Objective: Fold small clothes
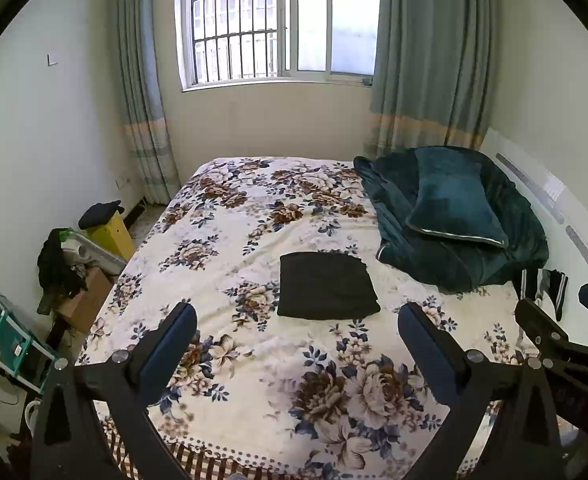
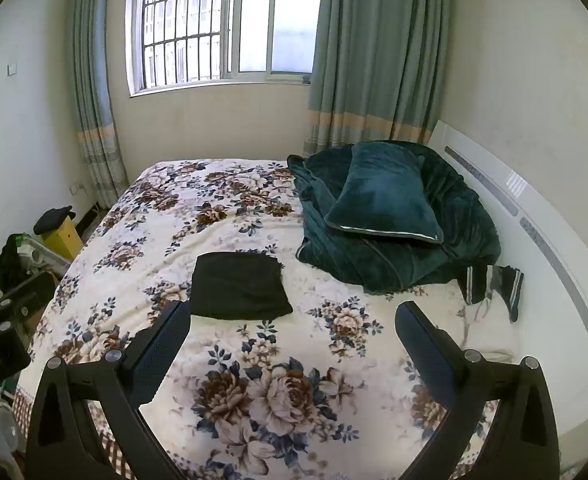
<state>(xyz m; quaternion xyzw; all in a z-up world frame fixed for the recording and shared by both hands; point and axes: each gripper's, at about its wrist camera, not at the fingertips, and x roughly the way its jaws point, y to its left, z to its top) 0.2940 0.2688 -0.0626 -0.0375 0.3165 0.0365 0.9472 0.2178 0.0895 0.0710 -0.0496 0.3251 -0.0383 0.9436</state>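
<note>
A black garment [image 1: 326, 286], folded into a neat rectangle, lies flat on the floral bedspread [image 1: 253, 360] near the middle of the bed. It also shows in the right wrist view [image 2: 237, 286]. My left gripper [image 1: 296, 320] is open and empty, held above the bed's near part, short of the garment. My right gripper [image 2: 291, 318] is open and empty, also short of the garment, which lies just beyond its left finger [image 2: 161, 344]. A striped dark garment [image 2: 494, 284] lies crumpled by the headboard at the right; it also shows in the left wrist view [image 1: 546, 284].
A dark teal blanket with a pillow [image 2: 390, 200] is piled at the bed's far right. A white headboard [image 2: 534, 220] runs along the right. Boxes, a yellow box [image 1: 109, 234] and clutter stand on the floor left of the bed. A window and curtains are behind.
</note>
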